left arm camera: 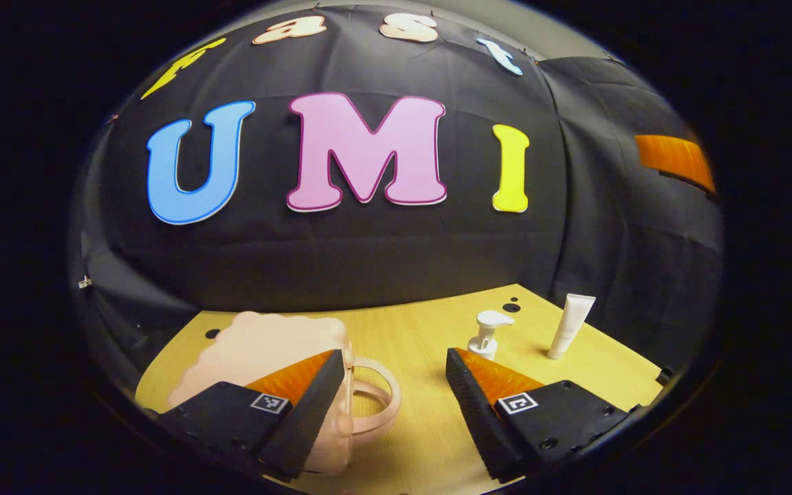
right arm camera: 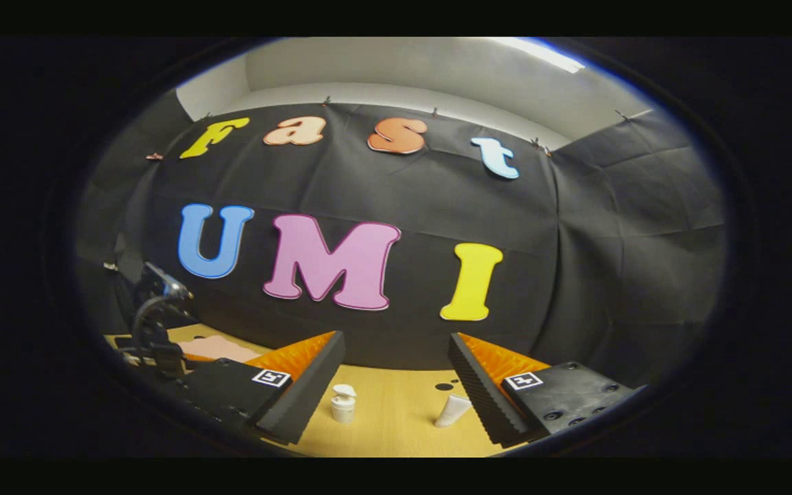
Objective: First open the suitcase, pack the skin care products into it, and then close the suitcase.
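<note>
Suitcase [left arm camera: 265, 357], pale pink with a scalloped top edge and a loop handle, stands closed at the left of the wooden surface [left arm camera: 410, 344]. In the left gripper view the left gripper [left arm camera: 396, 385] has its jaws wide apart and holds nothing; its left finger overlaps the suitcase's right side, the handle showing in the gap. To the right, farther back, stand a white pump bottle [left arm camera: 487, 333] and a white tube [left arm camera: 571, 324].

In the right gripper view the right gripper [right arm camera: 396, 385] also has jaws apart and empty, with the pump bottle [right arm camera: 343, 403] and tube [right arm camera: 452, 410] showing between them, beyond the tips. The suitcase [right arm camera: 214, 348] lies far left.
</note>
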